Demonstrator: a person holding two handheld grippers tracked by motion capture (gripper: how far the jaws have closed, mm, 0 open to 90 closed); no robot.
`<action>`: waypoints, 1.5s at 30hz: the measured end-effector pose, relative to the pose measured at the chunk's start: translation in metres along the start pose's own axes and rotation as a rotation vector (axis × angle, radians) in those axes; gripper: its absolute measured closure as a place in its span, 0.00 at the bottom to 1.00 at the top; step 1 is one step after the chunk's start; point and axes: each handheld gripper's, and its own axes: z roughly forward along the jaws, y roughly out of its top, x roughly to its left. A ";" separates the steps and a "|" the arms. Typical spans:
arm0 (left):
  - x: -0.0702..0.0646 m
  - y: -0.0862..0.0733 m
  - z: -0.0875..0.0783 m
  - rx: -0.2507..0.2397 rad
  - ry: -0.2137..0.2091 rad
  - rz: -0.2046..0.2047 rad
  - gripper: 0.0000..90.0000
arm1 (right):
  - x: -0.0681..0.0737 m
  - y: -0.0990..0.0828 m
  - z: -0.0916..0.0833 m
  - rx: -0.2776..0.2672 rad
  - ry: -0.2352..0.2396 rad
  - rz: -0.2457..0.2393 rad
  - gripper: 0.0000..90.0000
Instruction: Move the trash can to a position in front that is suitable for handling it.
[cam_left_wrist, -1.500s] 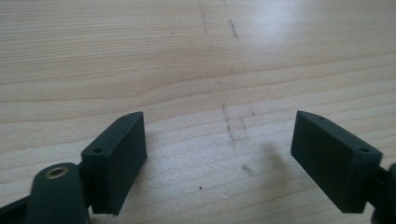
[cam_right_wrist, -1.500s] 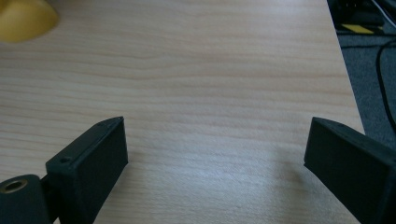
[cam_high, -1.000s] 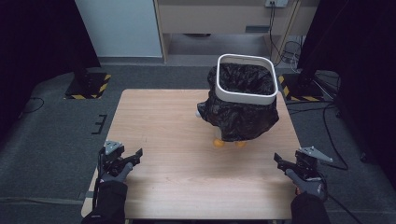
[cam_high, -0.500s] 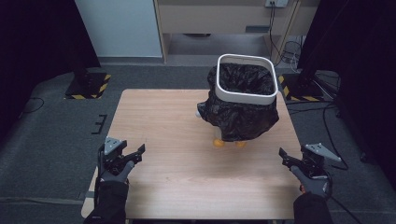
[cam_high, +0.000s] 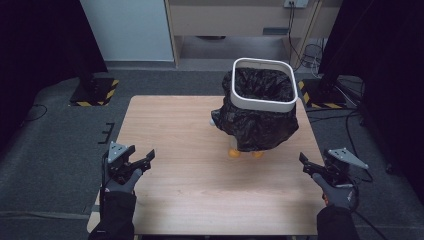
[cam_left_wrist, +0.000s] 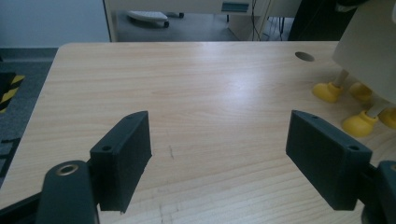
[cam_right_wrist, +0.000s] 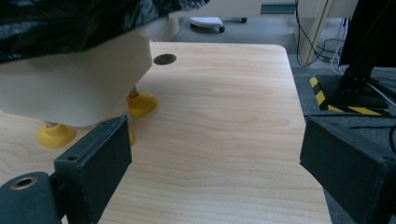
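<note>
At the table (cam_high: 200, 150), we have raised both grippers, left (cam_high: 142, 161) and right (cam_high: 309, 167), fingers apart and empty, bin (cam_high: 261, 107) untouched.

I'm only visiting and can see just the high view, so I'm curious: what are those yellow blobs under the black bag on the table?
Observer: They are yellow feet on short pegs. They hold up the pale bin, as the right gripper view shows from the side.
Operator: Is anything caught in the two claws?
Observer: No. The left gripper and the right gripper both stand open, with nothing but bare table between their jaws.
Operator: Is there anything near the bin that the bag hides from me?
Observer: Yes, a small round hole in the tabletop, just beyond the feet.
</note>
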 end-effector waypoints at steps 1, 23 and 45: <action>-0.003 0.005 0.000 -0.008 -0.004 0.007 0.24 | 0.001 0.002 -0.001 0.017 -0.001 -0.005 0.10; -0.050 0.057 0.012 -0.073 -0.091 0.083 0.24 | 0.016 0.051 -0.001 -0.043 0.024 -0.077 0.11; -0.102 0.062 0.065 -0.021 -0.153 0.136 0.25 | 0.026 0.046 0.024 0.016 0.036 -0.094 0.23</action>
